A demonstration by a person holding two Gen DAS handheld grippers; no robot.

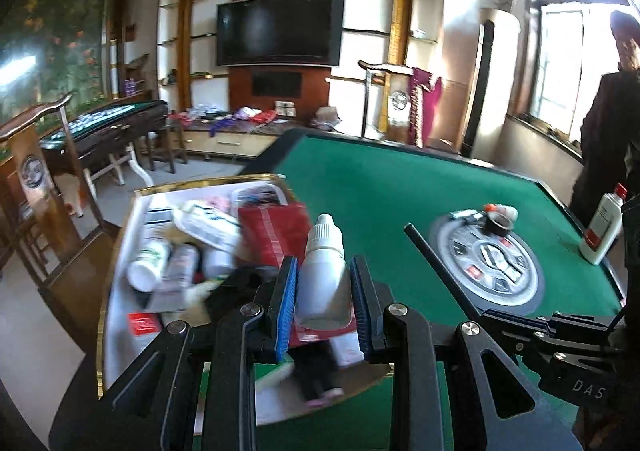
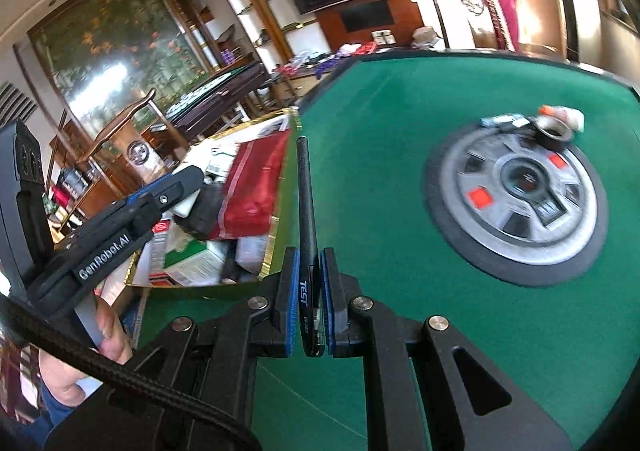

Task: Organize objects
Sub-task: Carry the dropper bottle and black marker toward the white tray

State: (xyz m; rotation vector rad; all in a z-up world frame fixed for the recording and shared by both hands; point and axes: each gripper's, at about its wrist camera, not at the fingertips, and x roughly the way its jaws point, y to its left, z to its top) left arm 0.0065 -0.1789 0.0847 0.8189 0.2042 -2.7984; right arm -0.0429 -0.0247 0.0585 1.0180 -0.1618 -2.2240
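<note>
My left gripper (image 1: 323, 271) is shut on a small white dropper bottle (image 1: 323, 279), held upright above the near edge of a gold-rimmed white tray (image 1: 120, 291) full of boxes, bottles and a red packet (image 1: 276, 231). My right gripper (image 2: 309, 291) is shut on a slim black pen-like stick (image 2: 306, 203) marked with white letters, which points away over the green felt table (image 2: 400, 99). That stick (image 1: 436, 267) and the right gripper's body show at the right of the left wrist view. The tray (image 2: 276, 247) lies left of the right gripper.
A round grey dial (image 1: 486, 263) sits in the table's middle, with a small dark cup (image 1: 498, 221) and small items at its far rim. A white bottle with a red cap (image 1: 604, 229) stands near the right edge. A person (image 1: 612, 111) stands by the window. Wooden chairs flank the left.
</note>
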